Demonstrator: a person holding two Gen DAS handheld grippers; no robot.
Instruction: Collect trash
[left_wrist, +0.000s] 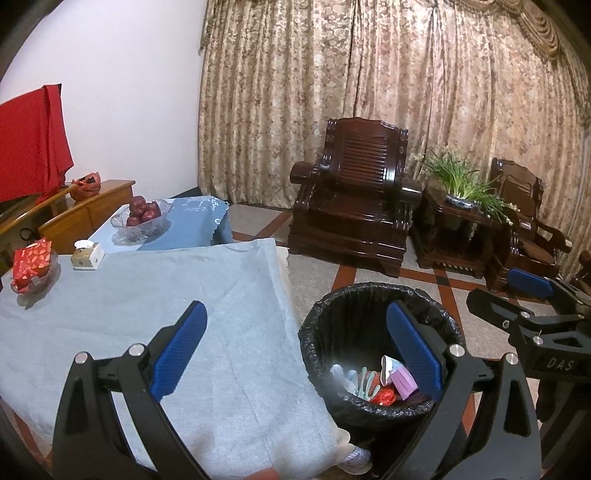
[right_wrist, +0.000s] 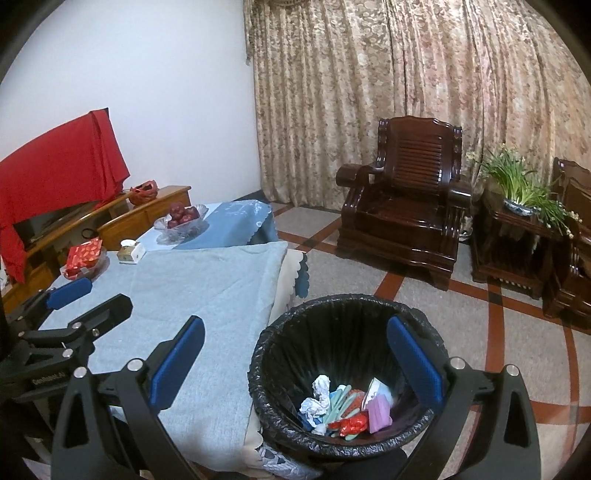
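A black-lined trash bin (left_wrist: 351, 321) (right_wrist: 332, 332) stands on the floor against the table's right edge. In its bottom lie crumpled white paper (right_wrist: 317, 398), a red wrapper (right_wrist: 351, 424), a purple mask (right_wrist: 380, 411) and green strips. My left gripper (left_wrist: 297, 350) is open and empty, one blue pad over the cloth, the other over the bin. My right gripper (right_wrist: 295, 365) is also open and empty, straddling the bin's left rim. Each gripper shows in the other's view: the right one (left_wrist: 495, 291) beside the bin, the left one (right_wrist: 109, 295) over the table.
The table wears a grey-blue cloth (left_wrist: 147, 306). At its far end sit a red packet in a glass dish (left_wrist: 31, 266), a tissue box (left_wrist: 86, 254) and a bowl of apples (left_wrist: 142, 216). Dark wooden armchairs (right_wrist: 406, 206) and a potted plant (right_wrist: 517, 184) stand beyond the bin. A shoe (left_wrist: 356, 458) shows below.
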